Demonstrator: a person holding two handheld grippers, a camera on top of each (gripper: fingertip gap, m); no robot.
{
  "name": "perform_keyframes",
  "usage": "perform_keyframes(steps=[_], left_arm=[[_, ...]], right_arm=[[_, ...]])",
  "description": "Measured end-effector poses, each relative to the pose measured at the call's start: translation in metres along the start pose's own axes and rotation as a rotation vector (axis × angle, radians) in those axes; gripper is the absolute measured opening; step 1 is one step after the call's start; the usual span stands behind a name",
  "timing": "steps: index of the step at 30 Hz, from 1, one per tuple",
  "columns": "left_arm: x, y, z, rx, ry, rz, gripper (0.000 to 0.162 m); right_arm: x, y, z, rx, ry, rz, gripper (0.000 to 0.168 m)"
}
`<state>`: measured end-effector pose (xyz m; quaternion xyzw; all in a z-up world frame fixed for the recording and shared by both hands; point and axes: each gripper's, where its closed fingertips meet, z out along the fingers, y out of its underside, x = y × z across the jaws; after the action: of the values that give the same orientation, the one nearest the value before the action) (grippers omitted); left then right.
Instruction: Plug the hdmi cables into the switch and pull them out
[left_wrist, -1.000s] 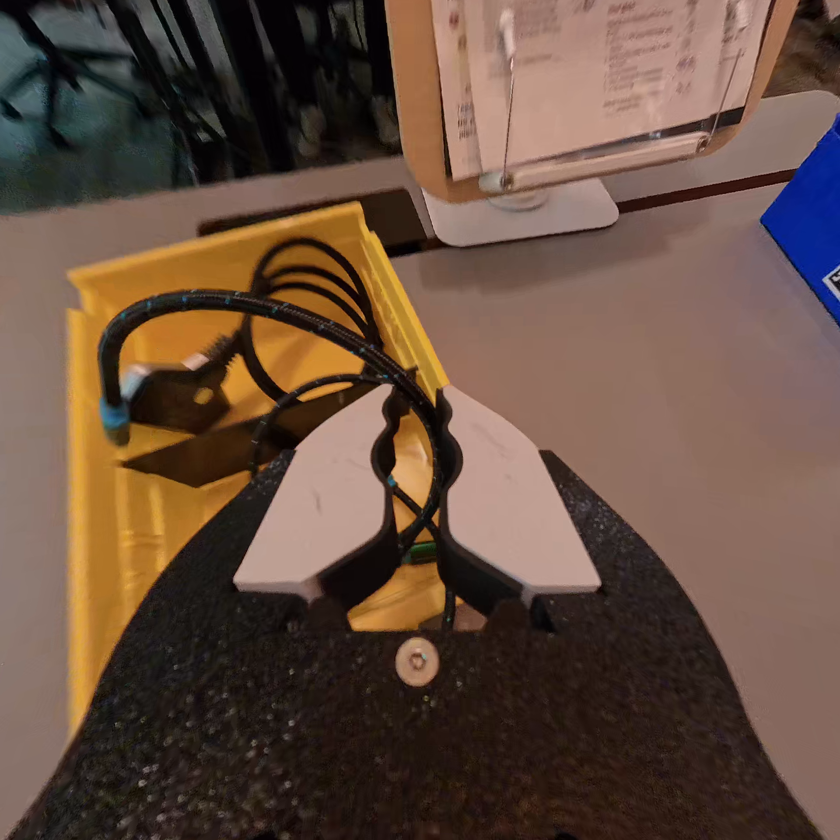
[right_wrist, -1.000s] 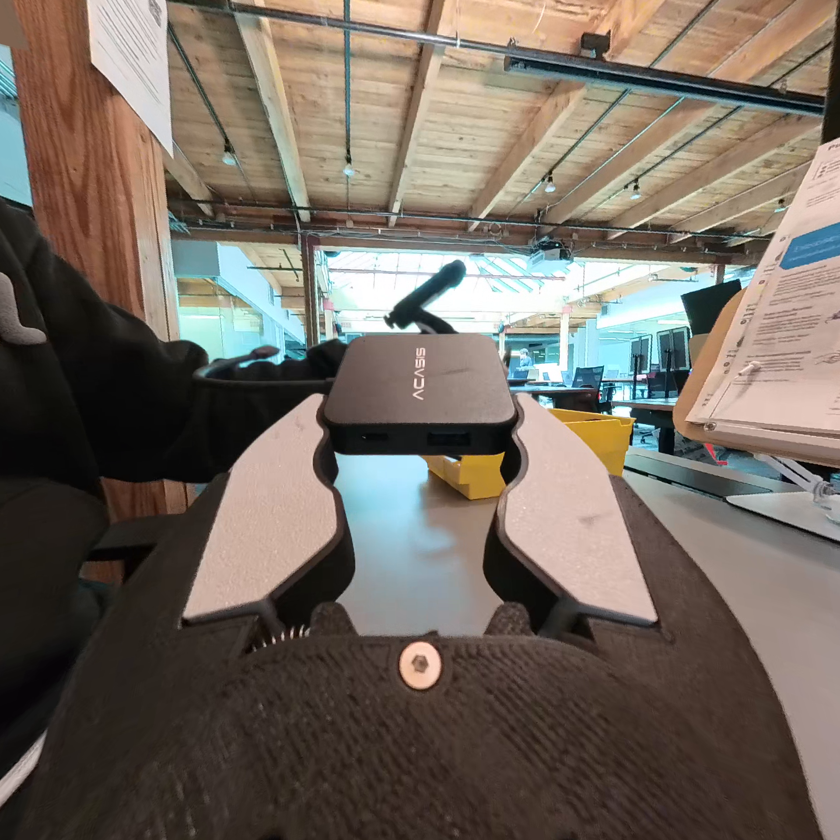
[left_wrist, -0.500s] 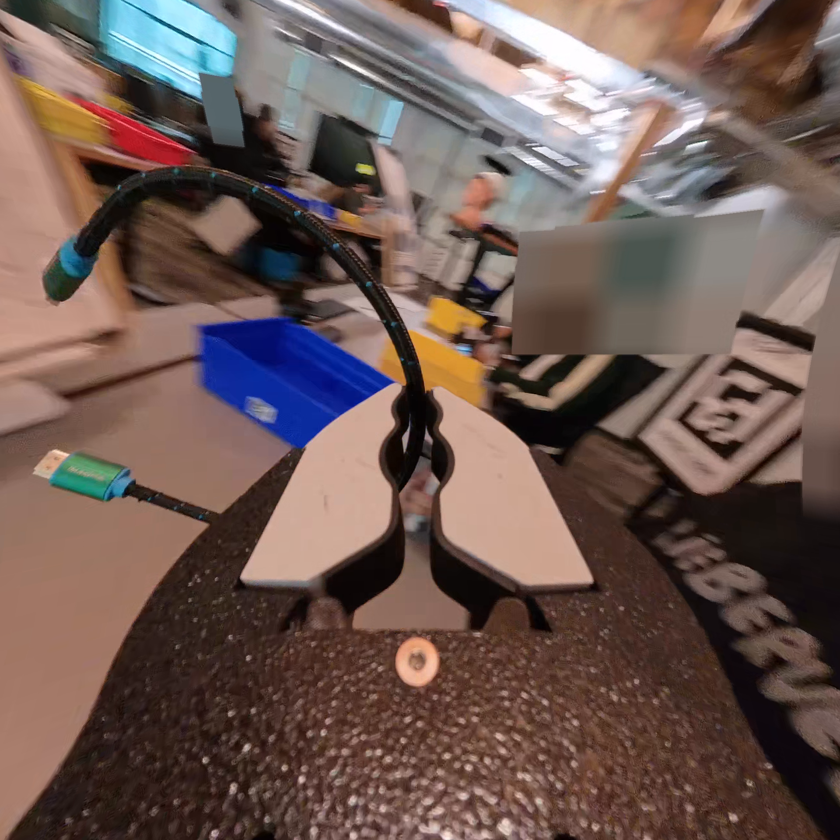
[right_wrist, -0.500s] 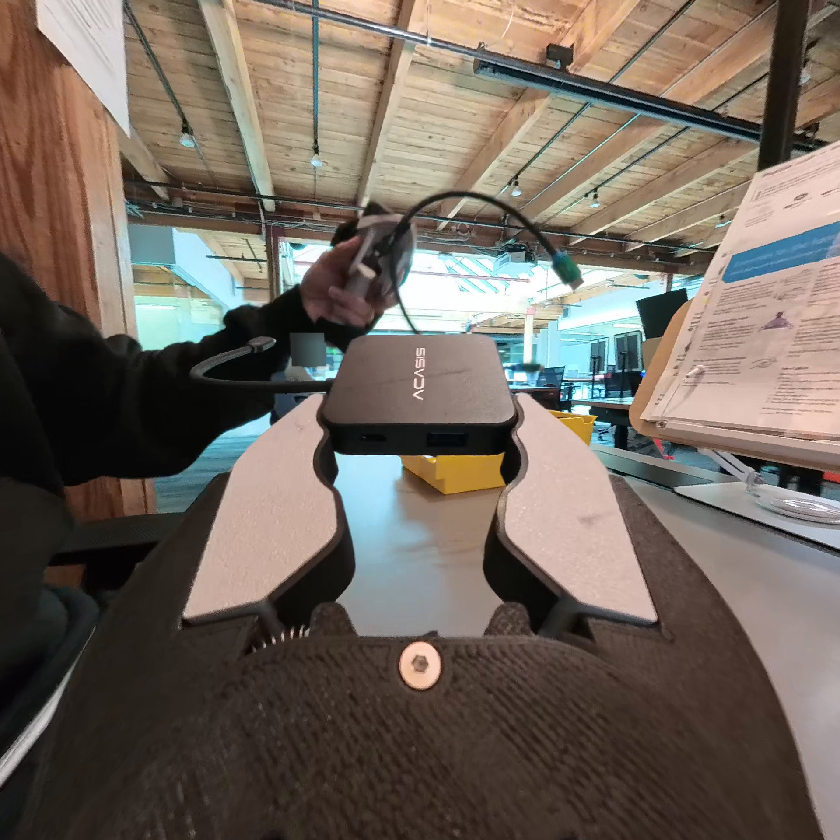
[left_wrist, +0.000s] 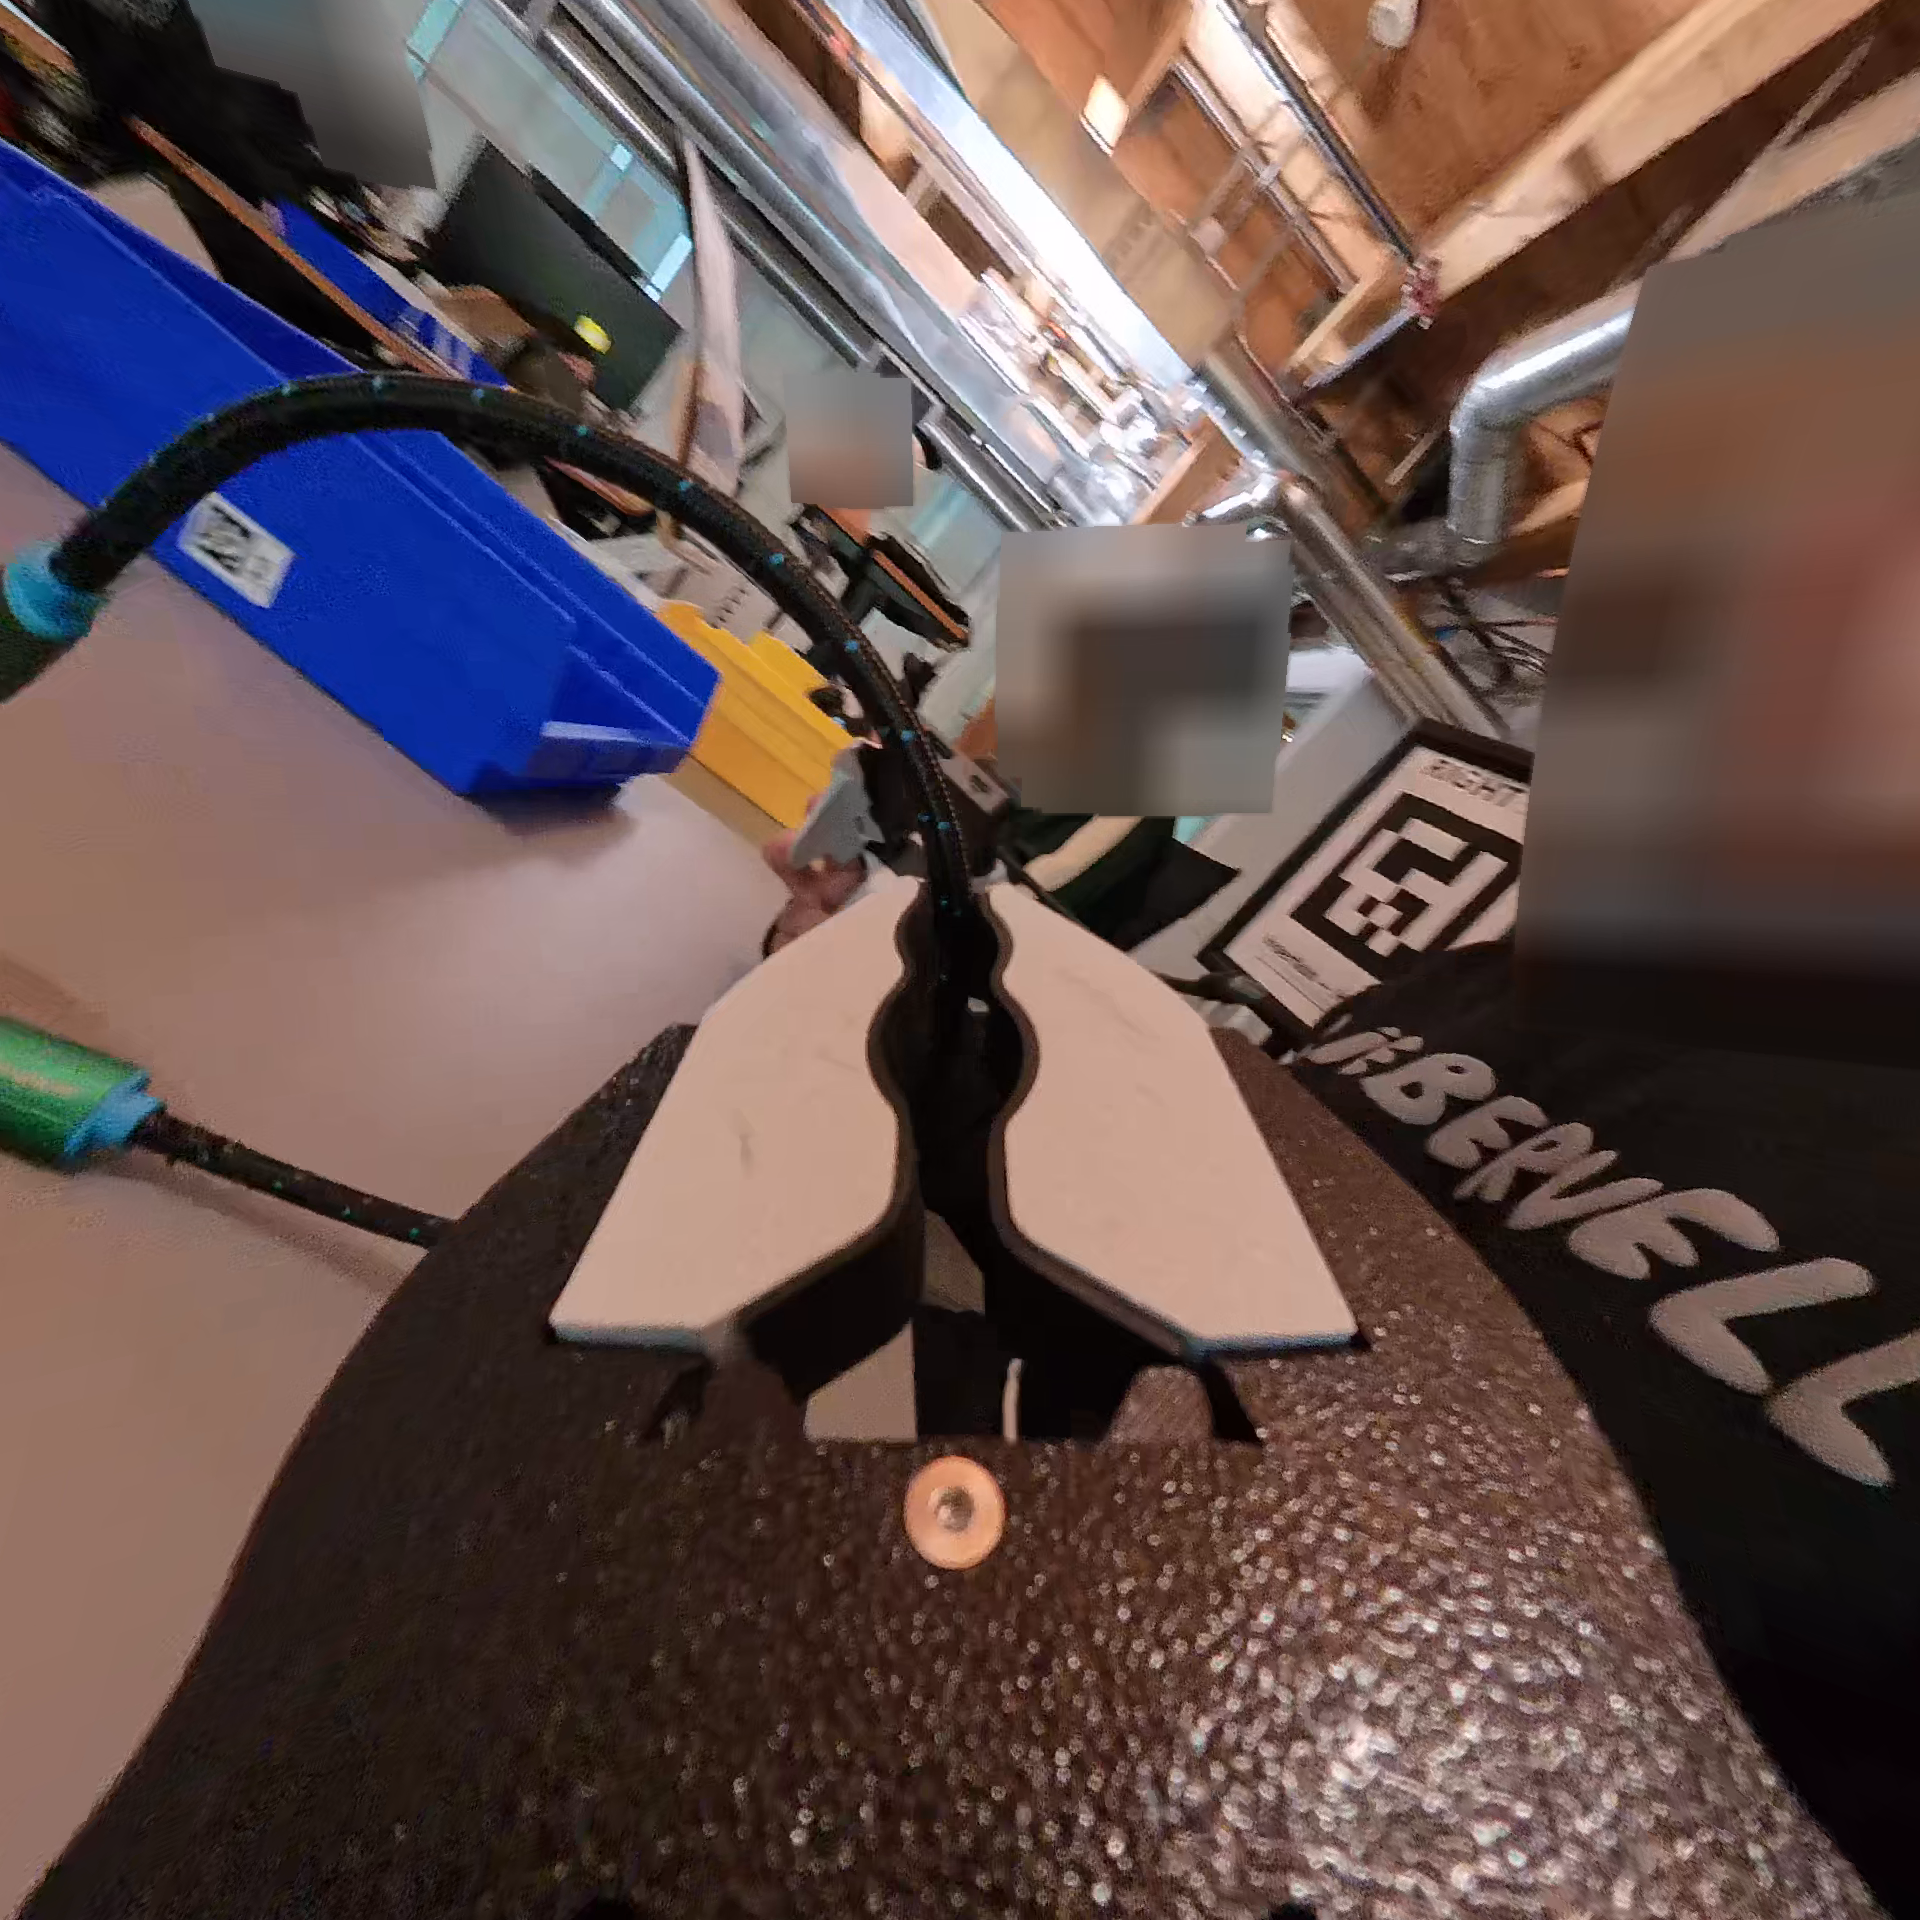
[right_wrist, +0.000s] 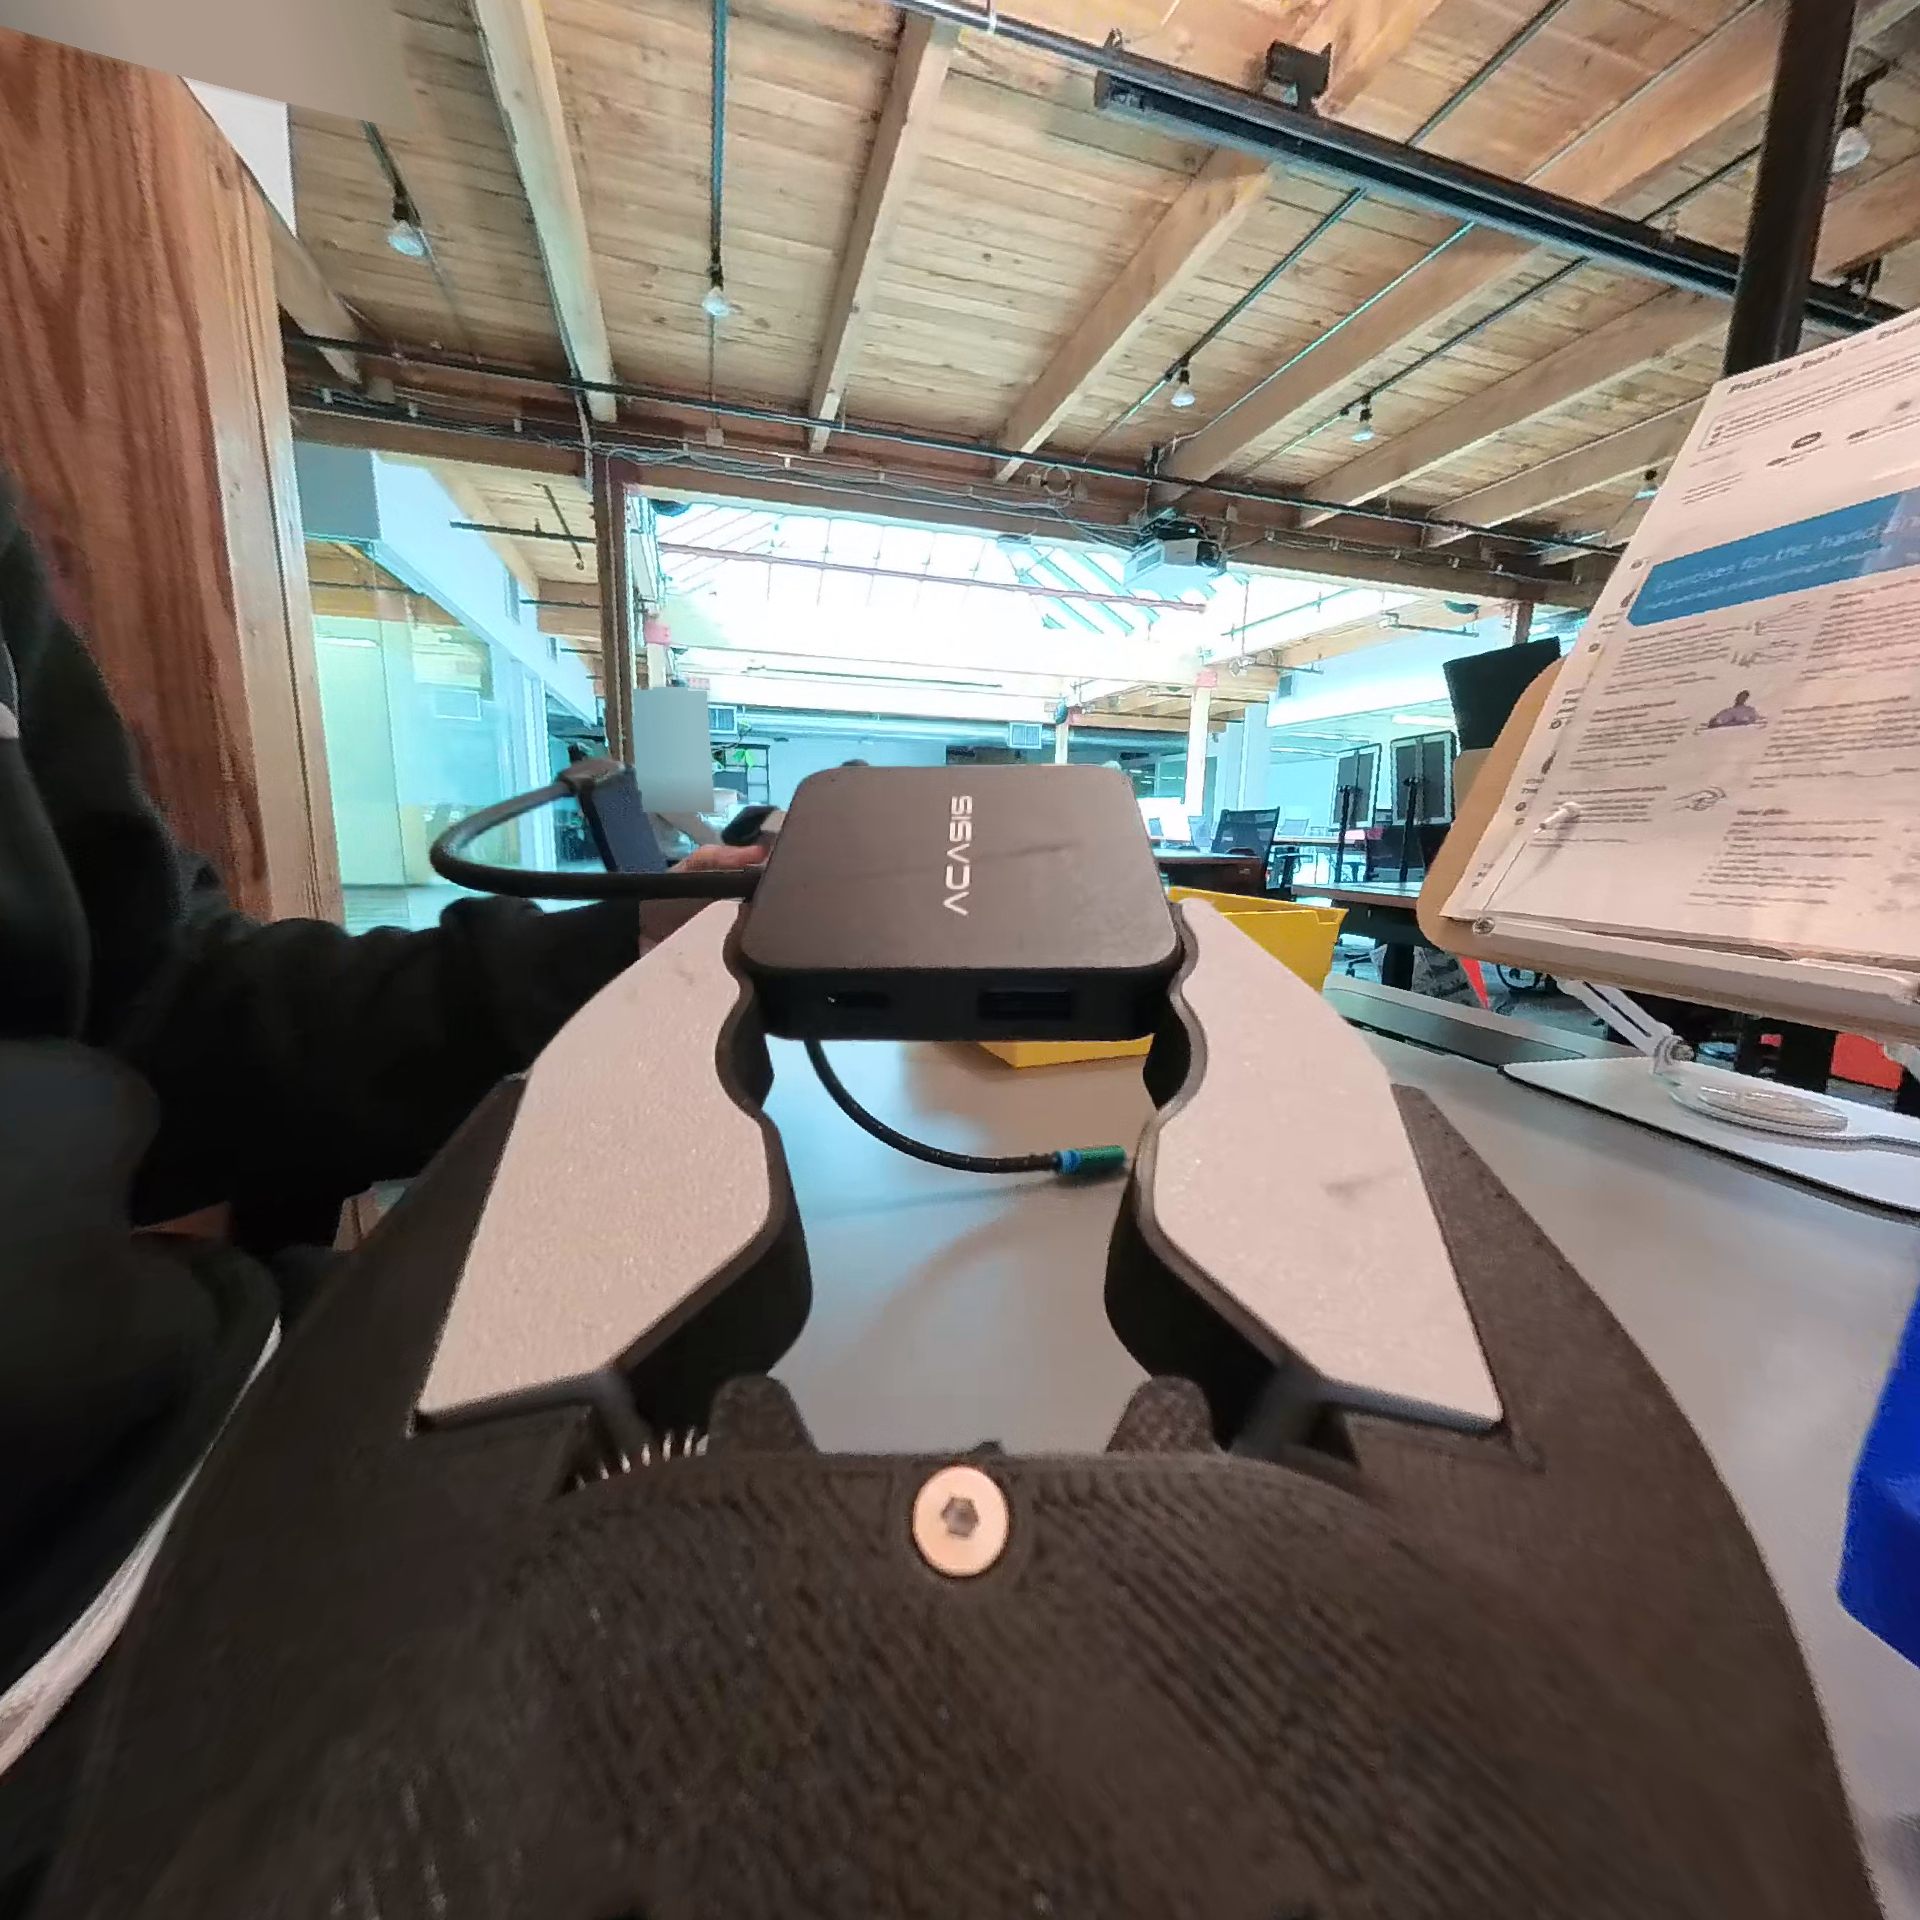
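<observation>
My left gripper (left_wrist: 951, 914) is shut on a black braided HDMI cable (left_wrist: 582, 447) that arches up and left to a teal-collared end (left_wrist: 36, 613). Its other green plug (left_wrist: 62, 1101) lies low at the left over the grey table (left_wrist: 312, 935). My right gripper (right_wrist: 956, 935) is shut on a flat black switch box (right_wrist: 956, 883), held level above the table with its port side facing me. The switch's own black lead (right_wrist: 520, 862) loops out to the left. Under the switch, the braided cable and a green plug (right_wrist: 1086, 1158) rest on the table.
A blue bin (left_wrist: 343, 540) and a yellow bin (left_wrist: 758, 727) stand on the table beyond the left gripper; the yellow bin also shows behind the switch (right_wrist: 1257, 935). A stand with printed sheets (right_wrist: 1714, 748) is at the right. A person's dark sleeve (right_wrist: 312, 1018) is at the left.
My left gripper lifted the cable out of the yellow bin, swung round and came down lower near the table. The green plug now lies on the table under the switch. The right gripper holds steady.
</observation>
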<state>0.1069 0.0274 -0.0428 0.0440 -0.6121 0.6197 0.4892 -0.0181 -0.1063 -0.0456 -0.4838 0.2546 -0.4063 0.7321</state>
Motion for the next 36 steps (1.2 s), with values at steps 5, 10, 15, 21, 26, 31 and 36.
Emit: perform_keyframes(steps=[5, 10, 15, 21, 26, 31, 36], left_arm=[[-0.007, 0.014, -0.011, 0.023, -0.036, -0.053, 0.006], [-0.004, 0.024, -0.016, -0.019, -0.066, -0.029, 0.006], [-0.009, 0.021, -0.023, -0.008, -0.128, -0.028, 0.006], [-0.032, 0.008, -0.050, 0.016, -0.411, 0.045, 0.007], [-0.042, 0.008, -0.075, -0.030, -0.582, 0.078, 0.007], [-0.047, 0.024, -0.086, -0.069, -0.594, -0.025, 0.007], [-0.055, 0.037, -0.092, -0.078, -0.606, -0.074, 0.007]], right_arm=[[0.000, 0.000, 0.001, 0.001, -0.011, 0.005, 0.073], [-0.001, 0.000, 0.001, 0.000, -0.015, -0.001, 0.073], [-0.001, 0.000, 0.000, 0.003, -0.015, -0.005, 0.072], [-0.001, -0.001, 0.000, 0.004, -0.016, -0.005, 0.072], [-0.002, -0.001, 0.000, 0.005, -0.019, -0.006, 0.072], [-0.003, -0.001, 0.000, 0.006, -0.024, -0.006, 0.073], [-0.003, -0.001, 0.000, 0.007, -0.024, -0.005, 0.073]])
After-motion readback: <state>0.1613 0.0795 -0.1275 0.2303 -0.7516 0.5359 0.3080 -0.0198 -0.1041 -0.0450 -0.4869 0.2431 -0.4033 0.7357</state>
